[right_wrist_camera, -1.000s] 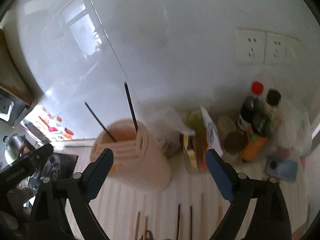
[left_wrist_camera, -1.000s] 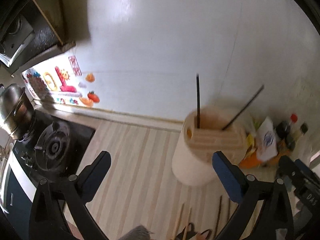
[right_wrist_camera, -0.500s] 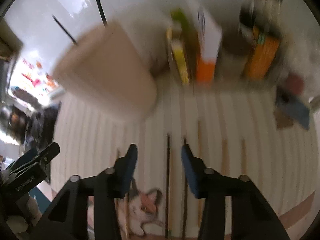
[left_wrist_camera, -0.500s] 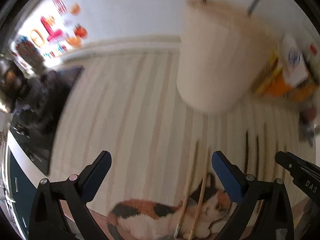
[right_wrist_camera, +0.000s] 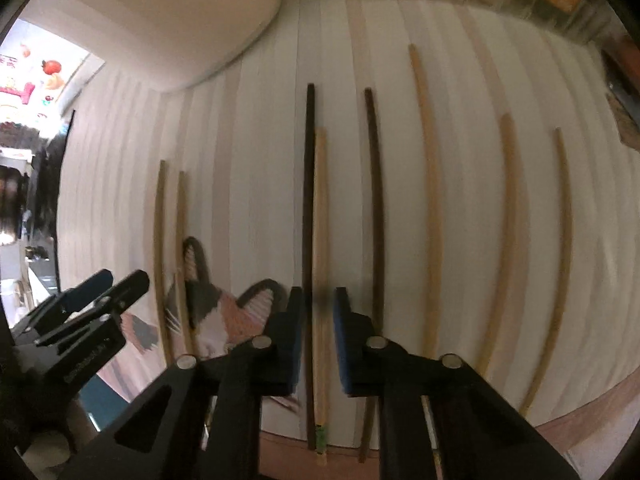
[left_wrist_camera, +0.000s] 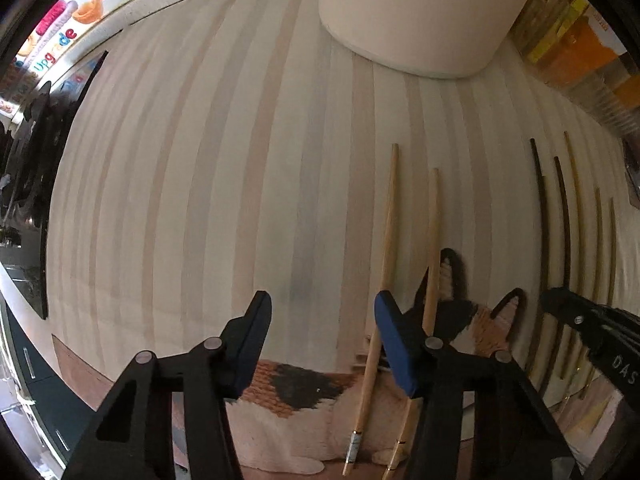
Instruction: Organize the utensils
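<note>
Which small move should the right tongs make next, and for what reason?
Probably close the right tongs. Their jaws straddle two chopsticks lying side by side on the striped mat, a dark chopstick and a pale chopstick, with a gap remaining on both sides. Whether one or both would be caught is unclear.

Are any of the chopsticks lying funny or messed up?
Mostly they lie apart in a neat row. One pair looks odd: a dark chopstick and a light chopstick lie pressed side by side, mismatched, ends uneven, between the right gripper fingers.
</note>
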The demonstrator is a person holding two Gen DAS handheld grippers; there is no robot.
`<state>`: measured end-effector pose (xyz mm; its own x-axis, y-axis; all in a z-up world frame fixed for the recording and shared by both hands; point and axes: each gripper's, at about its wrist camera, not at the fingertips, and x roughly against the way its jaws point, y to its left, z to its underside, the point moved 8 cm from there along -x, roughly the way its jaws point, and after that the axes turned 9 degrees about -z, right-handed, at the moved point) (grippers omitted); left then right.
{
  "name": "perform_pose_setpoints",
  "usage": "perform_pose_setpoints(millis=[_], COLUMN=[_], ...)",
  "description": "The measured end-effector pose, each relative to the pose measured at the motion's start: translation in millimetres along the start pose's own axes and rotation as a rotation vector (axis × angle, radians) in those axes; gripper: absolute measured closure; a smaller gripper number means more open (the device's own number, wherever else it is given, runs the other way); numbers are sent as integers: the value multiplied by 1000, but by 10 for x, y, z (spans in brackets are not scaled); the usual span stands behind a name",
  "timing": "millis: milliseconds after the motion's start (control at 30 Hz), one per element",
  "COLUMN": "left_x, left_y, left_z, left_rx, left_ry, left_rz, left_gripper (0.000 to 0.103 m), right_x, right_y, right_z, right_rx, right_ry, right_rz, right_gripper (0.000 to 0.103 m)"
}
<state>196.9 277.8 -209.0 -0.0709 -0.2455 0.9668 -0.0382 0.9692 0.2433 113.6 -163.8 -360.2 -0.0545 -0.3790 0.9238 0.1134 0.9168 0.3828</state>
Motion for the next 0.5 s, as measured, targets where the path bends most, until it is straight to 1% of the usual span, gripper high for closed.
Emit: perform_pose_setpoints(millis=[33, 67, 100, 167, 233, 300, 367, 400, 500], left_x=[5, -23, -48, -95, -159, -217, -210, -268, -227], left_y=[1, -12, -14, 2, 14, 37, 50, 17, -30], left_z=[-5, -9, -12, 1, 31, 33, -2, -14, -56], left_rx=[5, 9, 12, 15, 21, 23, 23, 23, 20], left_ry=[-2, -2, 0, 10, 16, 15, 16, 12, 1], left_rz=[2, 2, 2, 0, 8, 16, 22, 27, 60], left_gripper=[53, 53, 53, 53, 53, 53, 53, 54, 67], right_x=[11, 31, 47, 76, 94, 78, 105, 133, 226], right_y=[-1, -17, -47, -97, -202, -307, -349, -342, -231], right_z=[10, 17, 16, 34, 45, 73, 88, 97, 103], right_rx=[-3, -8, -11, -27, -35, -60, -81, -87, -93], right_ry=[-4, -11, -16, -21, -26, -14, -24, -35, -72], right_rz=[-1, 7, 27, 20, 63, 74, 56, 40, -33], right_gripper=[95, 101, 101, 101, 101, 101, 101, 101, 100])
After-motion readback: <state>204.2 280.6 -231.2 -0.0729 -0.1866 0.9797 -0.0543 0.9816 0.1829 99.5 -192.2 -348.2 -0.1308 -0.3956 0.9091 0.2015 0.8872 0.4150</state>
